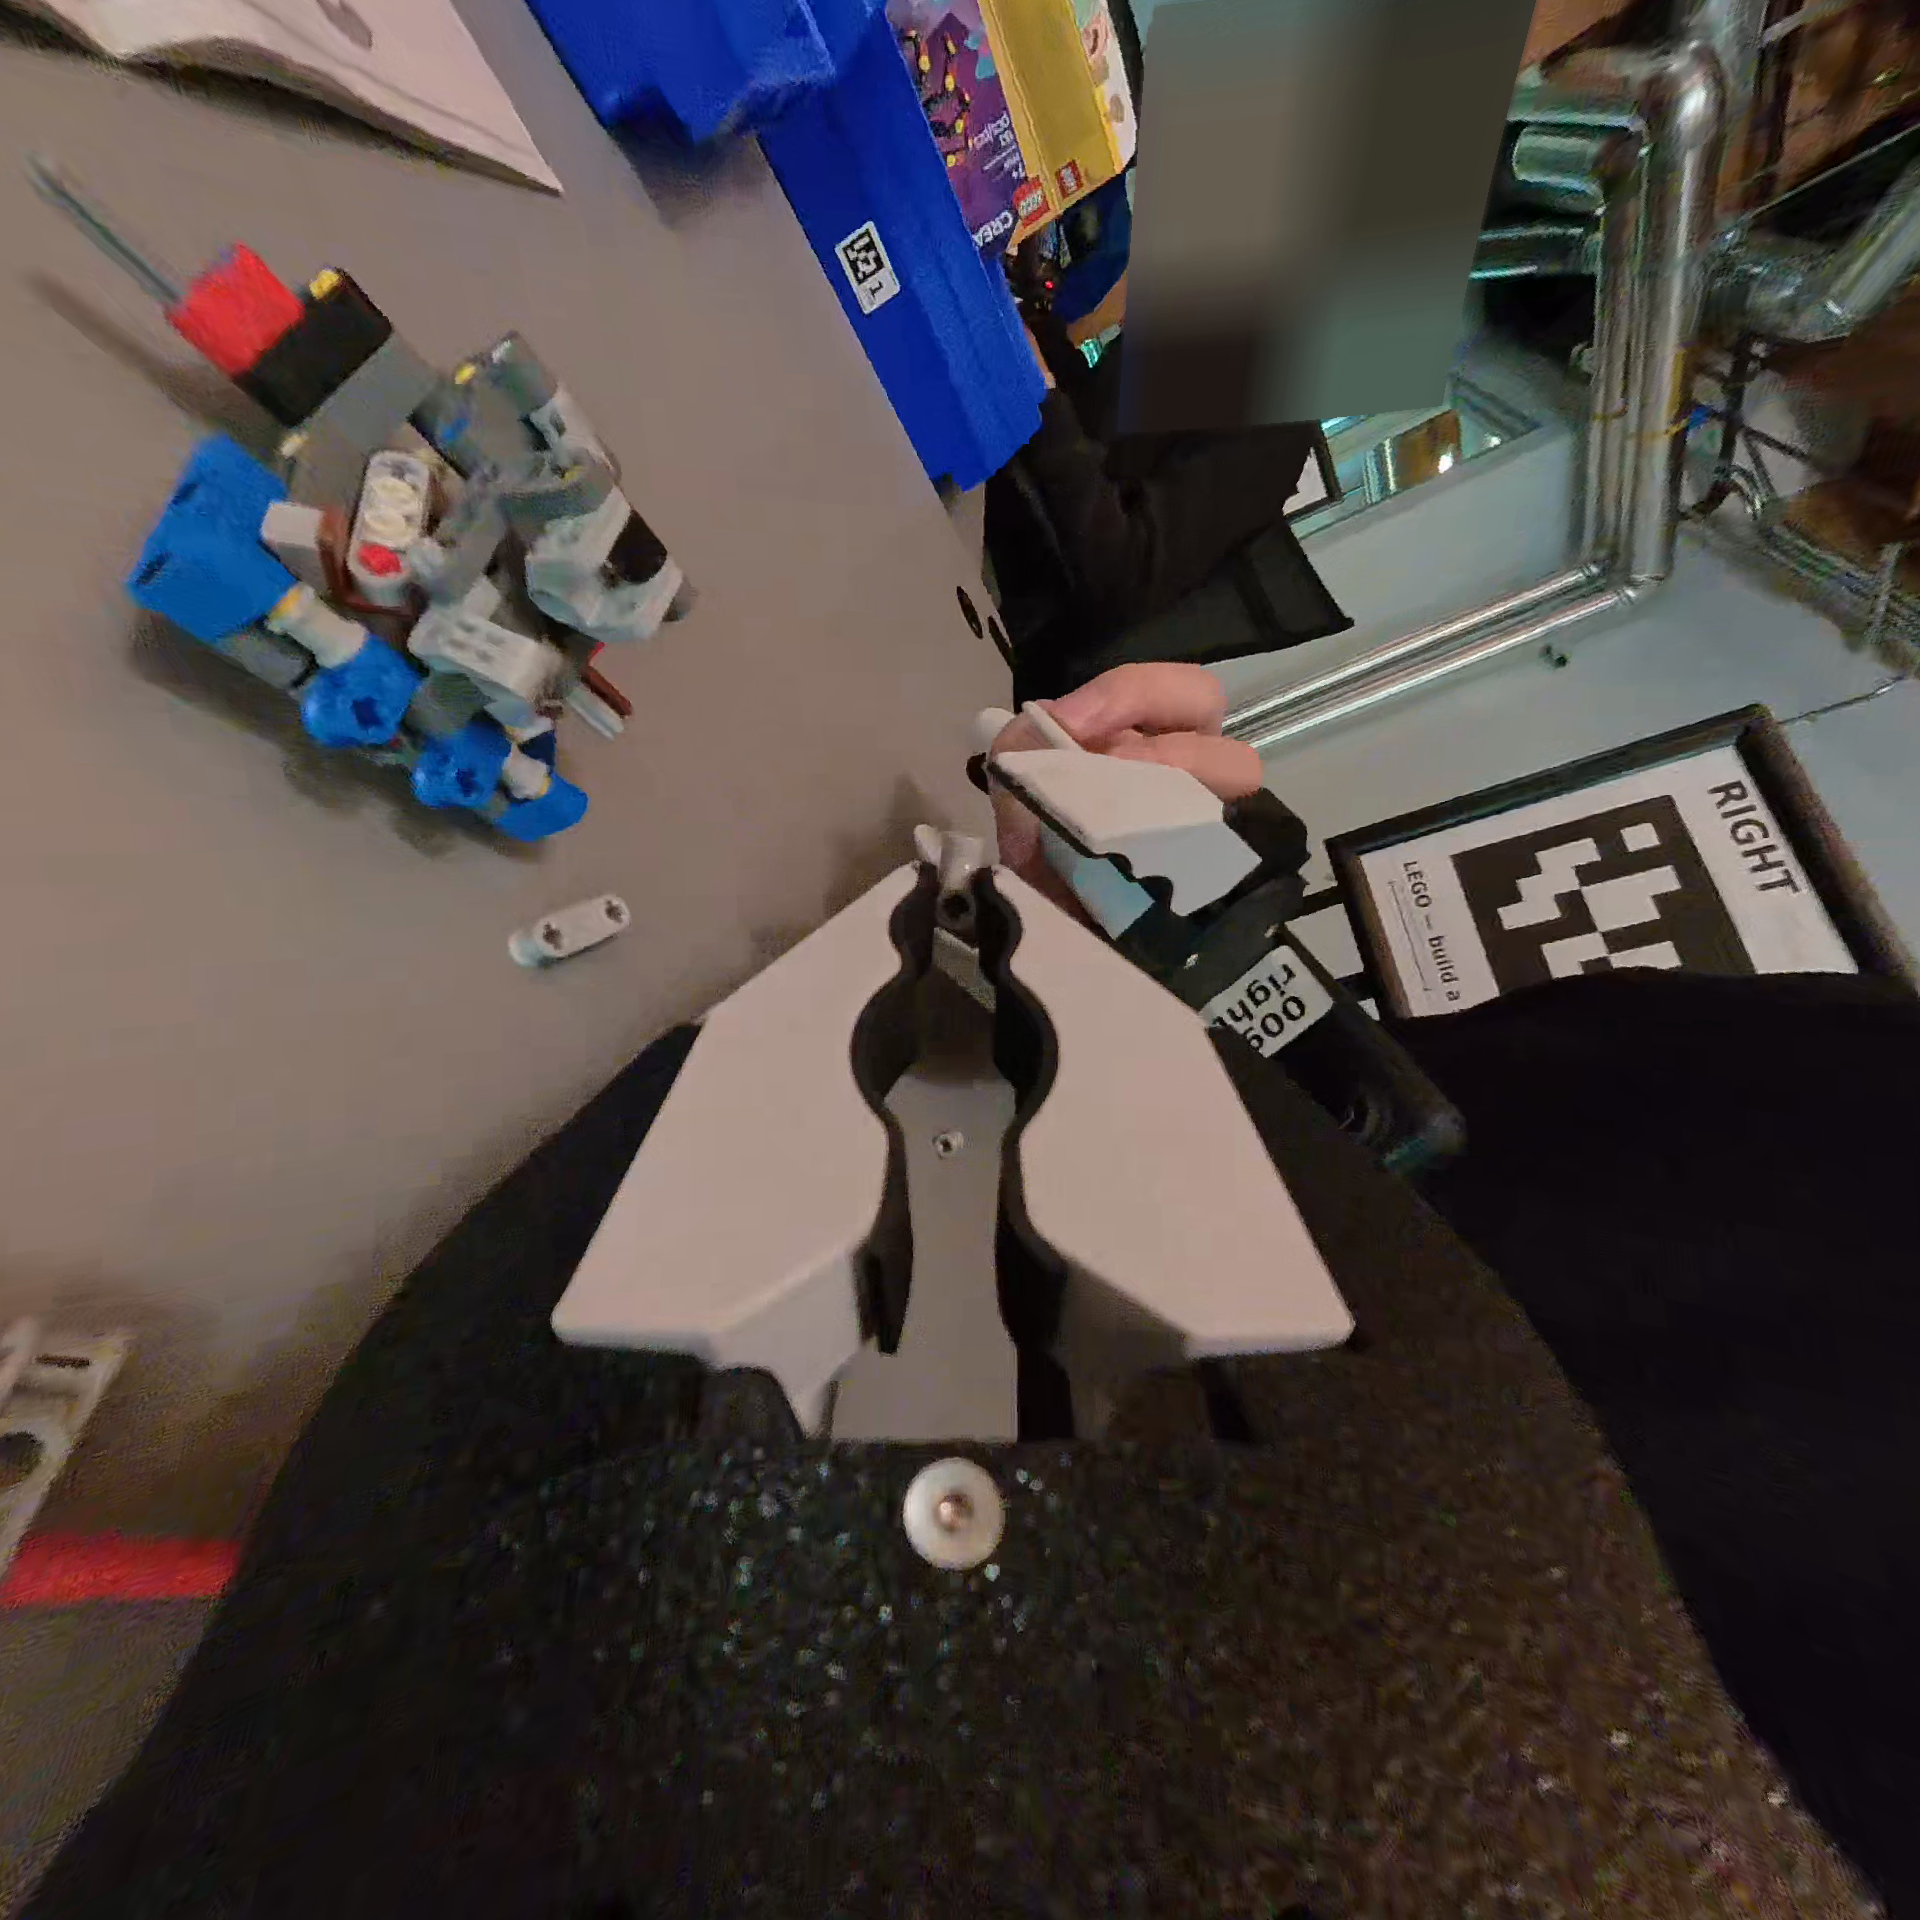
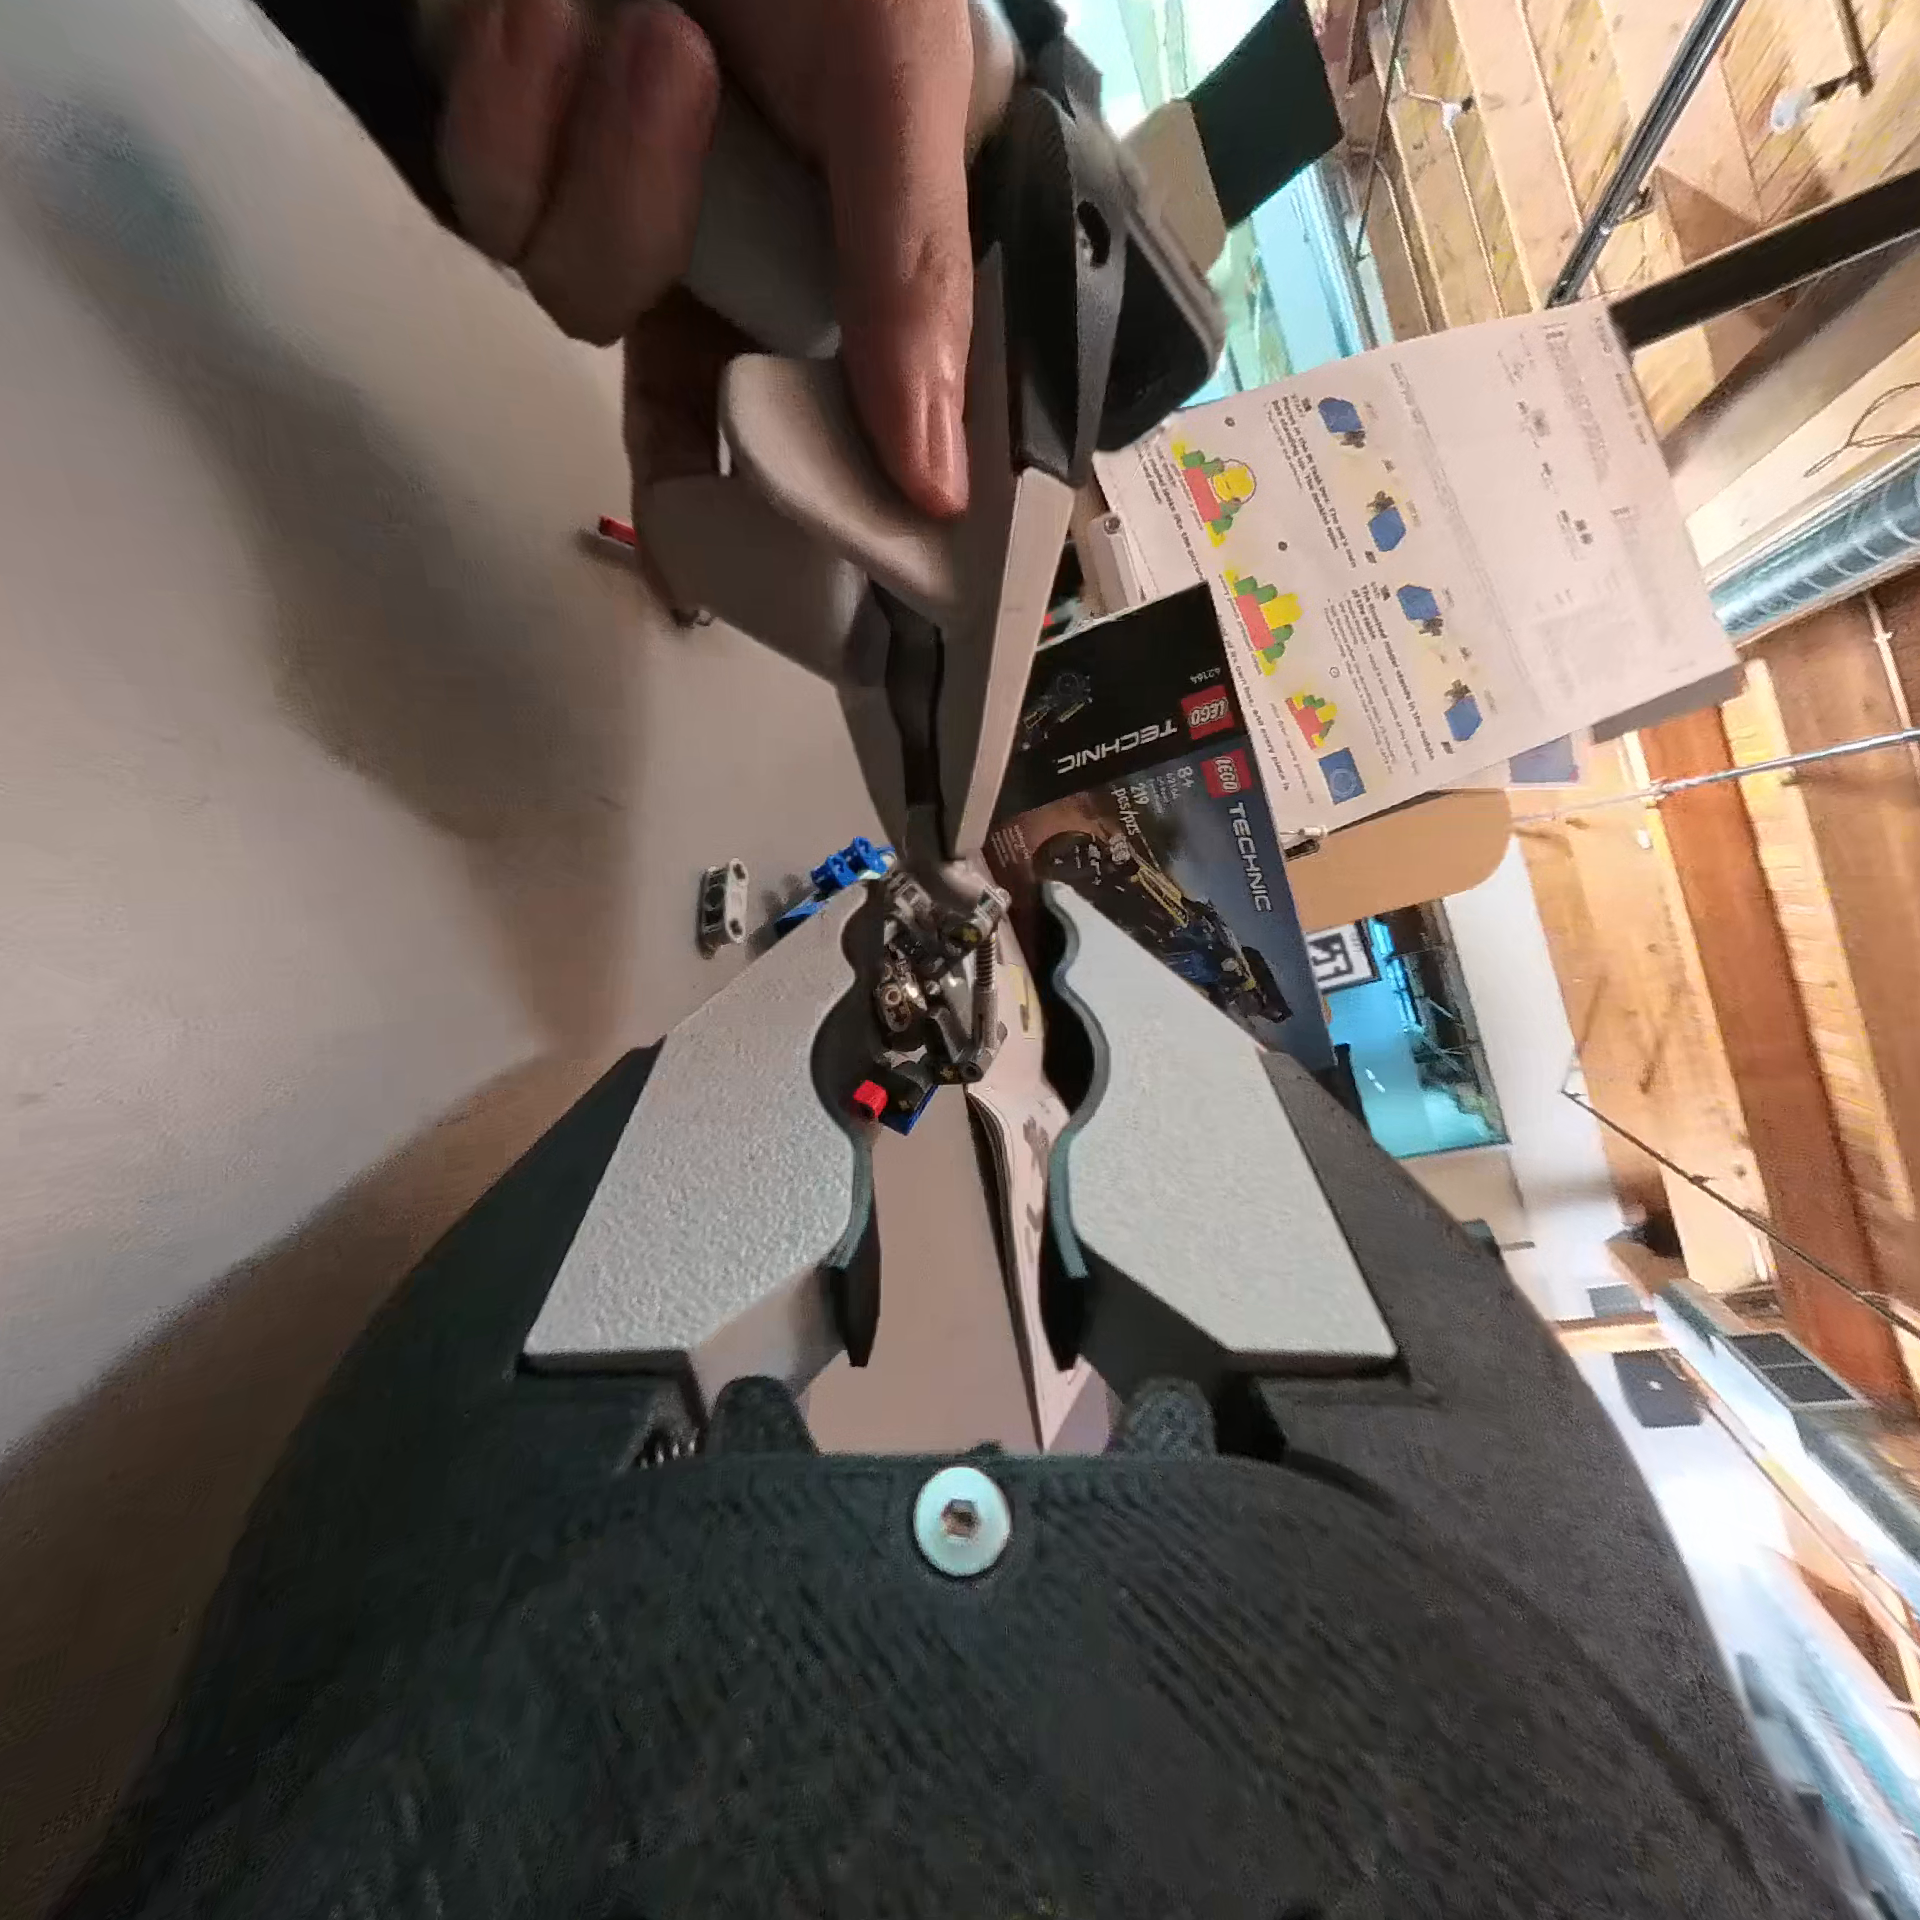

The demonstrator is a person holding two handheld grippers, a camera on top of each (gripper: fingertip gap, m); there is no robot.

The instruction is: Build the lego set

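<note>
Small pale-grey connector piece (image 1: 956,868) is seen pinched at the very tips of the left gripper (image 1: 954,883), fingers (image 1: 831,997) clenched on it w/ only a thin slit between them; the piece sticks out past the tips, long axis roughly in line w/ the fingers, above the grey surface (image 1: 727,468) near its edge.

Right gripper (image 2: 951,935) is seen w/ fingers (image 2: 1143,1039) released: clear gap between the two, nothing pressed by them. In the right wrist view the left gripper's closed tips come down from above and meet just ahead of that gap, so the piece lies straight in front of the right fingers, v. near. A grey model w/ a spring and a red bit (image 2: 935,997) shows through the gap, lying on the surface beyond; whether it touches the inner face of either finger cannot be told.

Other things about: a loose grey two-hole link (image 1: 569,928) flat on the surface, to the left of the left fingers, apart from them; a larger blue/grey/red brick build (image 1: 395,561) farther off; blue bin (image 1: 883,260) & toy boxes at the surface's far side. A hand (image 1: 1132,717) is seen wrapped on the right gripper's handle.
</note>
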